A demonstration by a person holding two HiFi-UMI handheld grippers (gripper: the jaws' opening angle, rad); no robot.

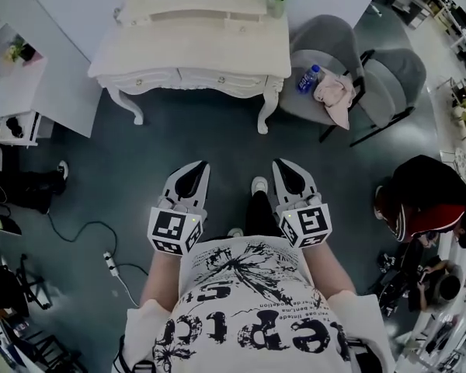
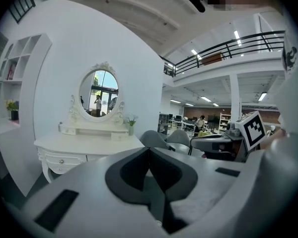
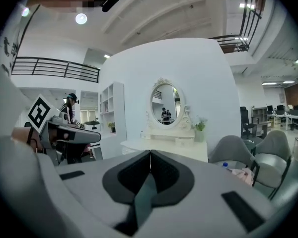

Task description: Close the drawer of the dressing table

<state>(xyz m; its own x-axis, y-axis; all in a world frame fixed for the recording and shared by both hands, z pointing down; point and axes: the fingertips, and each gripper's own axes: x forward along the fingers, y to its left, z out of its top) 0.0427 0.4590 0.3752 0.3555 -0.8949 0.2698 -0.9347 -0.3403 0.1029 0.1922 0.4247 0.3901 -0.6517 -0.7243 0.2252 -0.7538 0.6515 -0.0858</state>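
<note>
Water bottle point(image 1: 308, 78) and pink cloth point(image 1: 335, 95) on grey chair point(image 1: 318, 41); power strip point(image 1: 110, 263) on floor point(image 1: 186, 142).

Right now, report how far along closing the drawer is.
Done, it seems: the drawer fronts of the dressing table sit flush, none sticking out. In hand: nothing; the left gripper and right gripper are held well back from the table, jaws shut and empty. Left: nothing I can see.

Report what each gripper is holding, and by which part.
Nothing is held: the left gripper and the right gripper both have their jaws together, empty, well short of the dressing table.
</note>
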